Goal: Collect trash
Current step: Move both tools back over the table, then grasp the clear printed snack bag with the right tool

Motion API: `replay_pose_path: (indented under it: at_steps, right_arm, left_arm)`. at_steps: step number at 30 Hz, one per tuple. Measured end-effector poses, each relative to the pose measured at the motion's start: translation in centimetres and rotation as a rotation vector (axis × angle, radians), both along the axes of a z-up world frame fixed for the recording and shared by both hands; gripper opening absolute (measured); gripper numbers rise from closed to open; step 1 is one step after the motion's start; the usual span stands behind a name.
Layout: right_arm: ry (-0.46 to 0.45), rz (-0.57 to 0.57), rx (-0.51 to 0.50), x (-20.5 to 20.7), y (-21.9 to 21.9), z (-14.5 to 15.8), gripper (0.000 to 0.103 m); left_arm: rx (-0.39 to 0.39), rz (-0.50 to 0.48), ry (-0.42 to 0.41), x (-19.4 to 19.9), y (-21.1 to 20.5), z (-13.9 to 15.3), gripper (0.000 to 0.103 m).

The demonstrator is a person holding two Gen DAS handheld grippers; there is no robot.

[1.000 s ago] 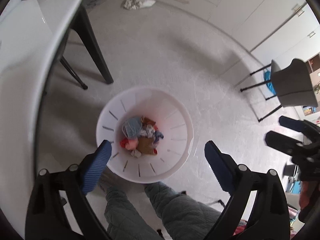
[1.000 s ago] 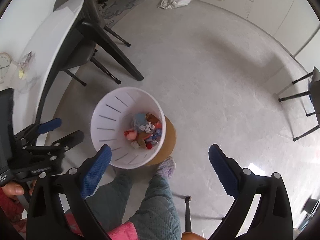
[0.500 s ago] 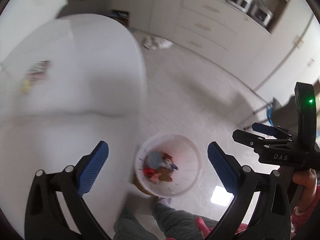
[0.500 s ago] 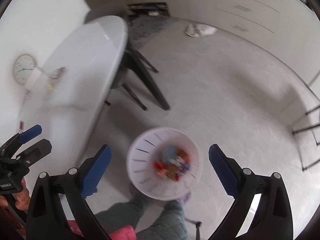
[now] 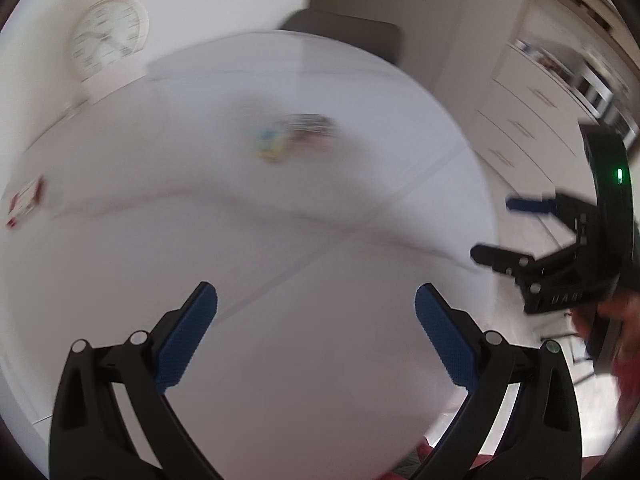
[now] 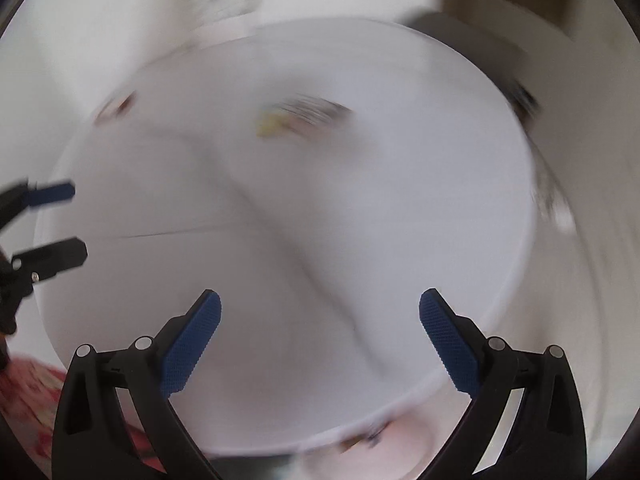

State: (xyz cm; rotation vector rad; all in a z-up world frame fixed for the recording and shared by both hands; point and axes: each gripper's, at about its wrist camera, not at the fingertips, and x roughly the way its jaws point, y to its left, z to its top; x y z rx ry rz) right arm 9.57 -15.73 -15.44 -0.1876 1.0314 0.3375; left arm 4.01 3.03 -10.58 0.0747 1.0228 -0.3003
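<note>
Both grippers have swung up and away from the bin on the floor, which has gone from both views; I now look down on the white tabletop (image 5: 320,320) instead.

From the left wrist, my left gripper (image 5: 316,340) hangs over the near part of the tabletop with its jaws spread as wide as they go and nothing between them. Beyond it, toward the far side of the tabletop, lies a blurred scrap of wrapper (image 5: 296,136), yellow at one end. A small red-and-white packet (image 5: 26,200) sits at the tabletop's left edge. A clock (image 5: 108,36) leans on the wall behind the tabletop. My right gripper (image 5: 520,228) shows off the tabletop's right edge, a hand (image 5: 616,320) on its handle.

From the right wrist, the right gripper (image 6: 320,340) also hovers above the tabletop (image 6: 320,240), jaws wide and empty. The wrapper (image 6: 304,116) is smeared by motion, far across the tabletop. The left gripper (image 6: 60,220) pokes in at the tabletop's left edge.
</note>
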Motion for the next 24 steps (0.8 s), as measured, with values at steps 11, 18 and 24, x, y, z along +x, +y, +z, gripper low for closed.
replay_pose_path:
  at_steps: [11, 18, 24]
  right_arm:
    - [-0.002, 0.536, -0.368, 14.6, 10.9, -3.2, 0.099]
    - [0.037, 0.723, -0.504, 19.2, 13.6, -7.4, 0.099]
    - [0.099, 0.735, -0.436, 21.1, 13.0, -7.5, 0.07]
  left_arm:
    - [-0.051, 0.149, 0.036, 5.5, 7.1, -2.4, 0.095]
    - [-0.068, 0.145, 0.056, 9.5, 6.7, -4.1, 0.095]
    - [-0.065, 0.08, 0.054, 12.1, 4.8, -5.1, 0.095]
